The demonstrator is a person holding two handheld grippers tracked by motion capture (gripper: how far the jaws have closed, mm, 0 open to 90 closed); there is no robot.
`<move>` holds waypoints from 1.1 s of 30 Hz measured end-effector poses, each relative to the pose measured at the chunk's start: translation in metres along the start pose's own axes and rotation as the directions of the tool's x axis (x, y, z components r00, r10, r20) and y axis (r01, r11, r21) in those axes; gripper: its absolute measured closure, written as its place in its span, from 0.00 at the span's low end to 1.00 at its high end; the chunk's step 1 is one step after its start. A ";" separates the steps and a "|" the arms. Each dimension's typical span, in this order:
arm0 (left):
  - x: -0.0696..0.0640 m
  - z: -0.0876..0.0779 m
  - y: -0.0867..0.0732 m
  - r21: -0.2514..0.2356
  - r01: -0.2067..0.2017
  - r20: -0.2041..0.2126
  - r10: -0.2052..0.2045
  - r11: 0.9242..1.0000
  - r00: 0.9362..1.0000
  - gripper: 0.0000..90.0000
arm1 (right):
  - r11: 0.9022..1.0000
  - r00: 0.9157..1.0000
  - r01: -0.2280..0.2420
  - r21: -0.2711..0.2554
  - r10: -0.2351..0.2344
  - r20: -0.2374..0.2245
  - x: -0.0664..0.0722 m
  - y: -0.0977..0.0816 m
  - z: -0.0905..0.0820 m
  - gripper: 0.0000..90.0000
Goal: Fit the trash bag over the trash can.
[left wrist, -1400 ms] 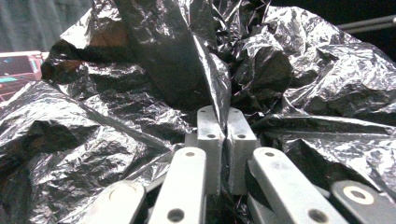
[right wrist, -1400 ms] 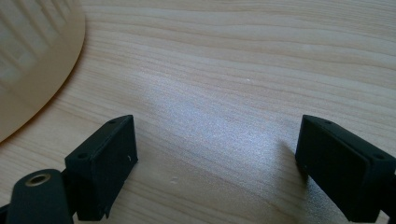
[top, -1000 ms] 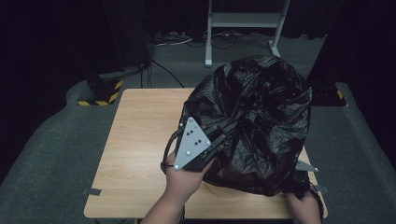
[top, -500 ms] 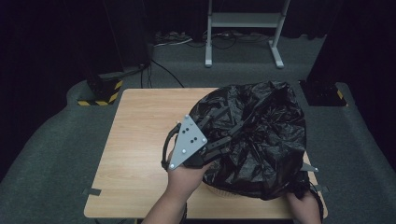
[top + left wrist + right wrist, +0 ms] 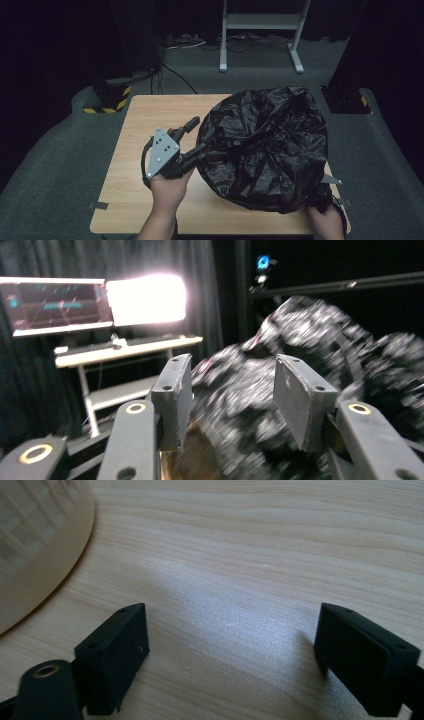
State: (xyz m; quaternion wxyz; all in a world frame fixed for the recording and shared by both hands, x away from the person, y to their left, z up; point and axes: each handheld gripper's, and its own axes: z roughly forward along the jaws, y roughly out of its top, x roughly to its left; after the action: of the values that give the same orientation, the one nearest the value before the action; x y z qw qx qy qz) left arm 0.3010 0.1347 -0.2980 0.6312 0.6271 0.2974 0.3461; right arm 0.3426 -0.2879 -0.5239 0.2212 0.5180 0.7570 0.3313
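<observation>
Plastic, black and shiny and full of crinkles, makes up the big bag (image 5: 265, 150) that puffs up like a round pile on the right half of the tabletop (image 5: 145, 120). It hangs over a pale basket (image 5: 30, 540) with a slatted side, and a thin strip of that basket peeks out under the bag's near edge in the high view. The left gripper (image 5: 192, 142) sits just to the left of the bag, held in the person's left hand (image 5: 167, 185). Its fingers (image 5: 172, 395) have just been opening, and they stand apart now with nothing pinched between them. In the high view the finger closer to the person looks right up against the bag's side, and the other finger pokes out over bare wood. In the left gripper view the bag lies just past the fingers, blurry and bumpy. The right gripper (image 5: 230, 650) is down by the near right corner of the tabletop, low under the bag's edge. Its fingers (image 5: 112, 655) are spread wide with only bare wood between them, and the basket lies well off to their left.
</observation>
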 end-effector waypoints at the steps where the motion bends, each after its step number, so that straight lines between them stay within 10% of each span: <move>1: 0.003 0.001 -0.002 0.007 0.003 -0.003 -0.003 1.000 1.000 0.55 | 1.000 1.000 0.000 0.006 0.000 -0.007 0.000 0.000 -0.002 0.16; 13: 0.012 0.012 -0.019 0.059 0.037 -0.004 -0.037 0.998 0.999 0.63 | 0.972 0.998 -0.003 -0.237 0.016 0.053 -0.011 0.026 -0.084 0.17; 19: 0.011 0.012 -0.020 0.066 0.046 -0.011 -0.045 0.997 0.999 0.69 | 0.913 0.995 -0.004 -0.409 0.045 0.091 -0.019 0.054 -0.143 0.17; 25: 0.014 0.016 -0.019 0.081 0.042 -0.007 -0.042 0.996 0.999 0.76 | 0.814 0.997 0.022 -0.581 0.024 0.071 -0.011 0.101 -0.190 0.18; 28: 0.015 0.018 -0.018 0.086 0.038 -0.003 -0.038 0.996 0.999 0.78 | 0.785 1.000 0.028 -0.618 -0.014 0.027 -0.002 0.124 -0.196 0.19; 30: 0.015 0.020 -0.018 0.090 0.036 -0.003 -0.035 0.995 0.999 0.81 | 0.770 0.998 0.048 -0.636 -0.055 0.009 0.003 0.138 -0.194 0.22; 33: 0.017 0.023 -0.019 0.105 0.034 0.000 -0.034 0.994 0.999 0.92 | 0.797 0.998 0.042 -0.602 -0.061 -0.012 0.006 0.154 -0.180 0.33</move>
State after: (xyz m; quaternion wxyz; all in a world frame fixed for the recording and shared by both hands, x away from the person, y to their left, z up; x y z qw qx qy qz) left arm 0.3302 0.1355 -0.3154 0.6034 0.6546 0.3254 0.3186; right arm 0.3163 -0.2943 -0.2886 0.3715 0.3951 0.6299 0.5560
